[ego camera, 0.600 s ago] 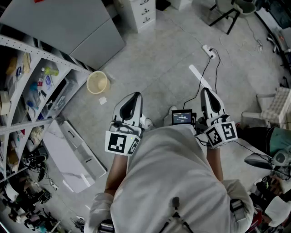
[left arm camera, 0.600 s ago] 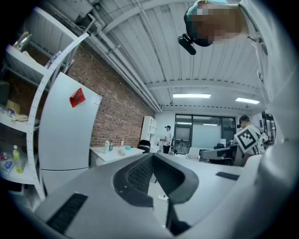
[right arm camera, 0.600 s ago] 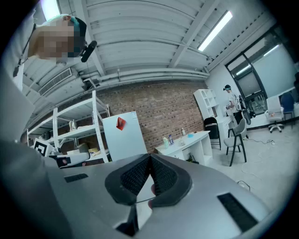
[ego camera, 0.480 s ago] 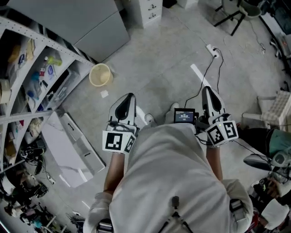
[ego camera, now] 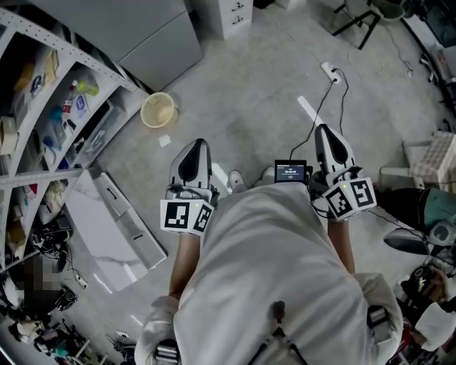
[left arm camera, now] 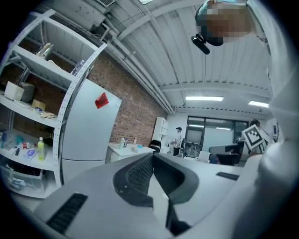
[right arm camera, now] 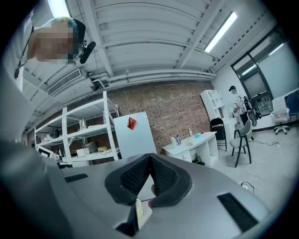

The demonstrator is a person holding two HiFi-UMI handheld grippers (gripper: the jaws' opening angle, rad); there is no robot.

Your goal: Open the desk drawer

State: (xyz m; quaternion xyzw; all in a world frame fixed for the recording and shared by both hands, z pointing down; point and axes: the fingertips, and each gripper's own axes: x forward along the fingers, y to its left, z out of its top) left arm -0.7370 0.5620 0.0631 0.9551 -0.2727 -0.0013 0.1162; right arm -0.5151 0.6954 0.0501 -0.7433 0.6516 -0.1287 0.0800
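Note:
Both grippers are held level in front of the person's body, far from any furniture. My left gripper (ego camera: 194, 147) is shut with nothing between its jaws; in the left gripper view its dark pads (left arm camera: 140, 175) meet at the tip. My right gripper (ego camera: 324, 130) is also shut and empty, its pads (right arm camera: 135, 177) pressed together. A white desk (right arm camera: 191, 141) with bottles on top stands against the brick wall across the room, and it shows small in the left gripper view too (left arm camera: 125, 150). A white drawer unit (ego camera: 235, 16) stands at the top edge of the head view.
Metal shelving (ego camera: 43, 93) full of items runs along the left, beside a tall grey cabinet (ego camera: 142, 36). A yellow bucket (ego camera: 158, 109) and a flat white panel (ego camera: 107, 228) lie on the concrete floor. A power strip with cable (ego camera: 328, 71) lies ahead on the right. A chair (right arm camera: 240, 135) stands near the desk.
The head view has shifted slightly over the floor, and the left gripper has drifted a little to the left. Both grippers stay shut and empty.

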